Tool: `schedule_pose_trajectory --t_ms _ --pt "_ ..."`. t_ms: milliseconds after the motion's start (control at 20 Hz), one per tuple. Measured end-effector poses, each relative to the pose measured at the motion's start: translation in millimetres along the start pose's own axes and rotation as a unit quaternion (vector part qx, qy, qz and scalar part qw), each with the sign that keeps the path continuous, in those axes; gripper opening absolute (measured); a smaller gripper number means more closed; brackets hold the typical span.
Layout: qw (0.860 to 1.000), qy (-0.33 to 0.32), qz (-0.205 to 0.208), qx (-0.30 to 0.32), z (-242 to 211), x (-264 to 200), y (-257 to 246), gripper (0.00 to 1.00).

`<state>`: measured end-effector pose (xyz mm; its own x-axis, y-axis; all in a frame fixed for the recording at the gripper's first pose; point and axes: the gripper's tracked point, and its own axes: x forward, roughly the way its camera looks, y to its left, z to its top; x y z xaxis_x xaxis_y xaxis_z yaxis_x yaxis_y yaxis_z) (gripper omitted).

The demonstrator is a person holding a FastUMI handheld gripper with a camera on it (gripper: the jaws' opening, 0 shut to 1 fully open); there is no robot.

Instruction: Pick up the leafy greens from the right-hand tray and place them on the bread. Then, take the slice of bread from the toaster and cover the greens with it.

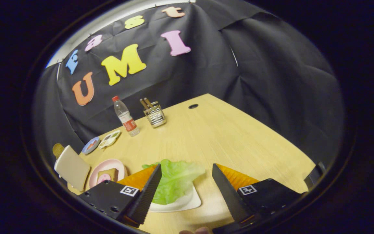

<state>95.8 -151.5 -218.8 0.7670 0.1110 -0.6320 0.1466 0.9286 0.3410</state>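
- Your claw (185,191) hangs wide open, holding nothing.
- The leafy greens (176,179) lie on a white tray (190,202) between its fingers.
- Far left, the toaster (72,167) seemingly holds the bread slice (58,149).

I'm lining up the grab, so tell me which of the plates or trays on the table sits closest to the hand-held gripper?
The white tray holding the leafy greens: it lies between the open fingers of the hand-held gripper. The pink plate sits off beside the toaster, and two small dishes lie farther back.
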Motion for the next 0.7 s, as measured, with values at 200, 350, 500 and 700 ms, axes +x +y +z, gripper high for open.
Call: schedule_pose_trajectory --t_ms 200,350,500,700 --pt "0.999 0.023 0.015 0.047 -5.3 15.4 0.8 0.96" --pt "0.996 0.045 0.030 0.073 -16.8 24.0 1.5 0.95" --pt "0.995 0.043 0.041 0.083 -10.8 29.0 4.6 0.94" --pt "0.994 0.059 0.040 0.084 -15.7 39.1 7.9 0.66"
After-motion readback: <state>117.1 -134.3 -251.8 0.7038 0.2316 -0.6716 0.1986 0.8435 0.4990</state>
